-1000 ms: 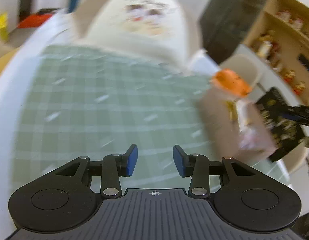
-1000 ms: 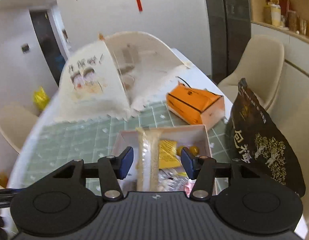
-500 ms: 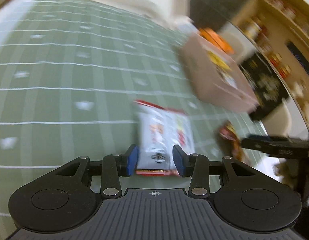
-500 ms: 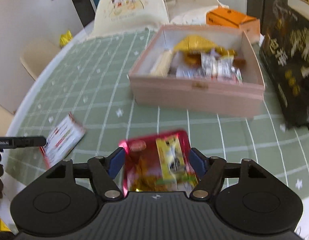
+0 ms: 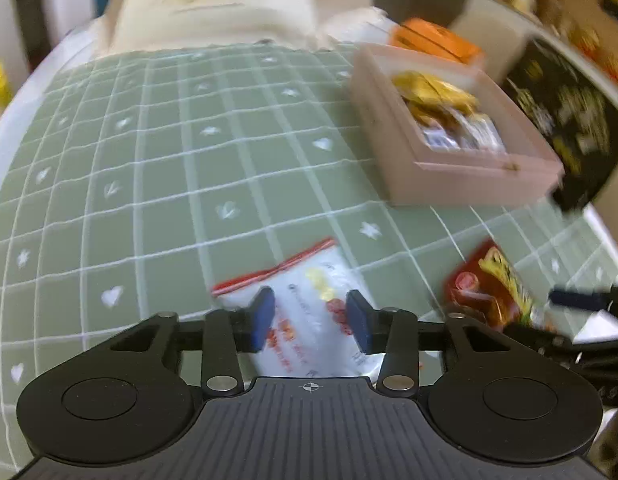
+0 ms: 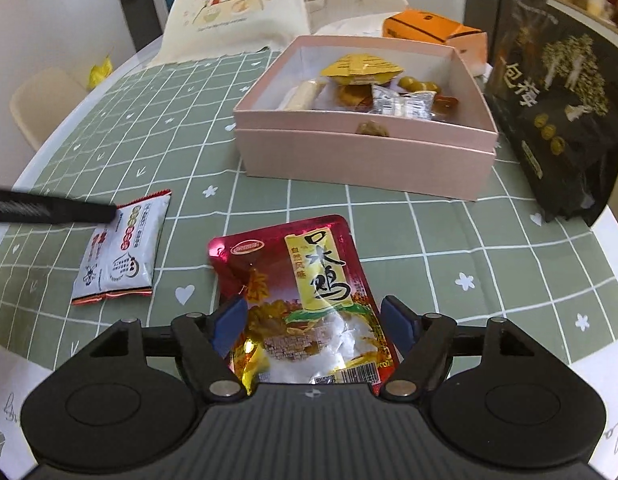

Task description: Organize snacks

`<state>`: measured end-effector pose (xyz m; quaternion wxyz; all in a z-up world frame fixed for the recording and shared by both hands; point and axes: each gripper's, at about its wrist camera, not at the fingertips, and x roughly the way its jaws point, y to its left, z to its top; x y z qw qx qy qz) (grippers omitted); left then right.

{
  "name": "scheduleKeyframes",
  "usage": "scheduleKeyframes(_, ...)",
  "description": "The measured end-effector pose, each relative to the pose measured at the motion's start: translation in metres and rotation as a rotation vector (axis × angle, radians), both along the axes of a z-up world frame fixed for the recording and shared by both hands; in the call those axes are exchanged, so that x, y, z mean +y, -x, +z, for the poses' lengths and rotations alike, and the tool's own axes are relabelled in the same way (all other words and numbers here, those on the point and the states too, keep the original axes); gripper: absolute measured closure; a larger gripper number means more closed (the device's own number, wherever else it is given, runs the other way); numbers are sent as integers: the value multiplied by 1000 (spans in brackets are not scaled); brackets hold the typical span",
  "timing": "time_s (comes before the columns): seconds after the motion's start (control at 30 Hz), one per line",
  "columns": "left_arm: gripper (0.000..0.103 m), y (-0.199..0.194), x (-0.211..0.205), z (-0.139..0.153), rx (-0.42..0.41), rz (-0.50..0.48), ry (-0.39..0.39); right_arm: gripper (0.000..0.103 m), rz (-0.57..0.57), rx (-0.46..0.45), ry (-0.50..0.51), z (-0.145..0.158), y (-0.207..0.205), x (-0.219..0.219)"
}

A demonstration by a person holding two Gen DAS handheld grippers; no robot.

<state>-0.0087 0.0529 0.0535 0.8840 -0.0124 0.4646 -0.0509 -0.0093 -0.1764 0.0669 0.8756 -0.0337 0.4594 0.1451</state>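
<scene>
Snacks lie flat on the table, red packet between the spread right claw, white packet between the spread left claw, both jaws just opened wider, ready for pinching.

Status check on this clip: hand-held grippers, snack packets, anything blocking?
Left hand-held gripper open astride white red-edged packet. Right hand-held gripper open astride glossy red foil packet, jaws just widened. Both packets flat on cloth. Path to pink cardboard box clear.

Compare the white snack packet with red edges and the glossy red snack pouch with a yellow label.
The white snack packet is matte, smaller, and lies left; the red snack pouch is shiny, larger, and lies nearer the pink box. The left gripper straddles the packet, the right gripper the pouch. Both lie flat, sealed, outside the box.
</scene>
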Motion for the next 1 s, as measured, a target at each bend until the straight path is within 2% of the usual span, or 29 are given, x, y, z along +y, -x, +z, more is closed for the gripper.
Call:
scheduleKeyframes(0.07,42,2,-18,-3,-9,-86,-92,28,-8,-15,10,-1,2,0)
scheduleKeyframes(0.13,21,3,-32,-8,-8,-179,-159,28,-14,-27,28,-1,5,-1)
scheduleKeyframes(0.2,12,5,-40,-13,-4,-239,-180,27,-20,-29,33,-3,7,-4)
scheduleKeyframes(0.27,12,8,-37,-13,-10,-240,-151,26,-25,-22,24,-5,7,-6)
scheduleKeyframes(0.33,19,11,-31,-9,-17,-206,-118,25,-31,-22,19,-5,7,-7)
scheduleKeyframes(0.43,15,17,-14,-9,-19,-136,-174,23,-26,-33,29,-6,10,-7)
scheduleKeyframes(0.57,13,12,16,-12,21,-43,-58,19,-16,-37,25,-9,9,-5)
scheduleKeyframes(0.7,15,0,18,-14,39,-20,15,18,16,-4,14,-14,7,2)
scheduleKeyframes(0.8,14,-11,12,-20,37,-19,7,17,32,-24,46,-16,10,10)
scheduleKeyframes(0.93,21,-17,3,-21,29,-36,-29,17,35,-35,53,-14,11,11)
scheduleKeyframes(1.0,21,-17,2,-21,33,-45,-20,17,33,-38,53,-13,11,10)
